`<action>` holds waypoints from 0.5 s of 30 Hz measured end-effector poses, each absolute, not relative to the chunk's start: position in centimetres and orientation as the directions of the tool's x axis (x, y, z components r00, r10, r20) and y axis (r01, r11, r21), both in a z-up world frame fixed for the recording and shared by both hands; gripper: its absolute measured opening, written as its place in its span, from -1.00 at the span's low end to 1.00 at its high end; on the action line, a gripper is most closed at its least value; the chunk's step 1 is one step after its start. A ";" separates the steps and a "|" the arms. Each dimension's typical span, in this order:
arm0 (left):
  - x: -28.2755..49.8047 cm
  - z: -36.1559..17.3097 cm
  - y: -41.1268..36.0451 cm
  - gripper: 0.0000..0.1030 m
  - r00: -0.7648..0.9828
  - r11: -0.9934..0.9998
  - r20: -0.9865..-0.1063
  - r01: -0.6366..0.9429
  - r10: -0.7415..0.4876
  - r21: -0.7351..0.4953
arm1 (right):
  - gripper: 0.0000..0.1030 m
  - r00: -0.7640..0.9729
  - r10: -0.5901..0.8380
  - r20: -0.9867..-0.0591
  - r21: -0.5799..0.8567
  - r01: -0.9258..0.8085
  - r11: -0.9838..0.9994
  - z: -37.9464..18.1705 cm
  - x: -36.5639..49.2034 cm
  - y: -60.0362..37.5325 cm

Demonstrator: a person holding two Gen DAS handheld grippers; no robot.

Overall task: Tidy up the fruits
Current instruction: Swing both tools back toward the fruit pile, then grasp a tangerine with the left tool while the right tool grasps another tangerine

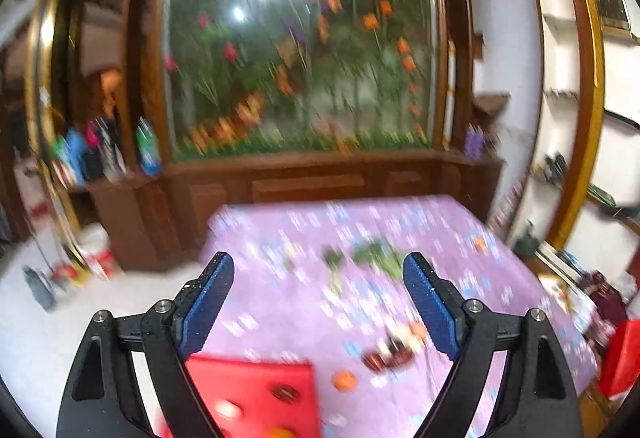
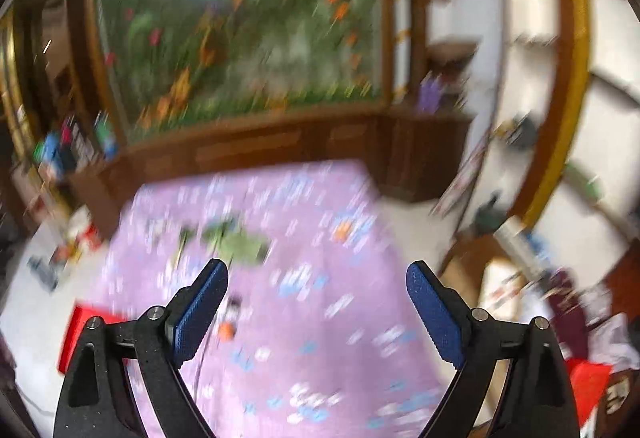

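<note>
view heavily blurred. right tool (image 2: 317, 278) over a purple patterned tabletop (image 2: 320, 338), blue pads spread wide, nothing between them. small orange fruit (image 2: 226, 331) on the cloth just right of the left pad. green leafy item (image 2: 240, 244) further back. another orange piece (image 2: 343, 229) near the far right edge. red tray (image 2: 76, 330) at the left edge, partly behind the tool. wooden cabinet (image 2: 256, 150) beyond.

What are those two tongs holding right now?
Nothing. The left tongs and right tongs both stand open and empty above the purple tablecloth.
</note>
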State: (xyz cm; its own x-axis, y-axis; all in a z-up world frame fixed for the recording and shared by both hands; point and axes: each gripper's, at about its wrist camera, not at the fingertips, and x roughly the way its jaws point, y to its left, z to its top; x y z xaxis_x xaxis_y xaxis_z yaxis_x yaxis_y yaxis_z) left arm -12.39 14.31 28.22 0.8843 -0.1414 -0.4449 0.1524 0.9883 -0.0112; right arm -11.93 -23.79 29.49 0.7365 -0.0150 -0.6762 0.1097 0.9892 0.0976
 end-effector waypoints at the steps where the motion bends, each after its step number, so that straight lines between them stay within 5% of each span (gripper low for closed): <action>1: -11.1 25.0 13.8 0.67 0.855 0.985 -0.489 0.166 -0.171 -0.054 | 0.82 0.723 0.021 -0.690 0.110 0.076 0.991 26.7 -11.3 -22.9; 5: -7.9 15.7 11.5 0.65 0.744 0.969 -0.621 0.180 -0.248 -0.171 | 0.72 0.674 0.157 -0.722 0.161 -0.058 0.985 15.9 -7.6 -18.6; 10: -6.0 9.1 9.5 -0.01 0.663 0.971 -0.709 0.168 -0.240 -0.171 | 0.34 0.607 0.248 -0.755 0.223 -0.118 0.968 9.2 -4.1 -15.5; 15: -5.4 6.4 9.4 -0.08 0.628 0.982 -0.755 0.137 -0.186 -0.128 | 0.33 0.592 0.291 -0.752 0.254 -0.147 0.956 5.8 -3.0 -14.6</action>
State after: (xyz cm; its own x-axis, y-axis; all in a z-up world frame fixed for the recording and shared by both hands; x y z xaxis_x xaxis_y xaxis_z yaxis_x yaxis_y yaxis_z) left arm -5.45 9.38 6.44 0.6284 -0.1861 -0.7553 0.1371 0.9823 -0.1279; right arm -2.95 -14.60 5.82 0.5919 0.2906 -0.7518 -0.1467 0.9560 0.2540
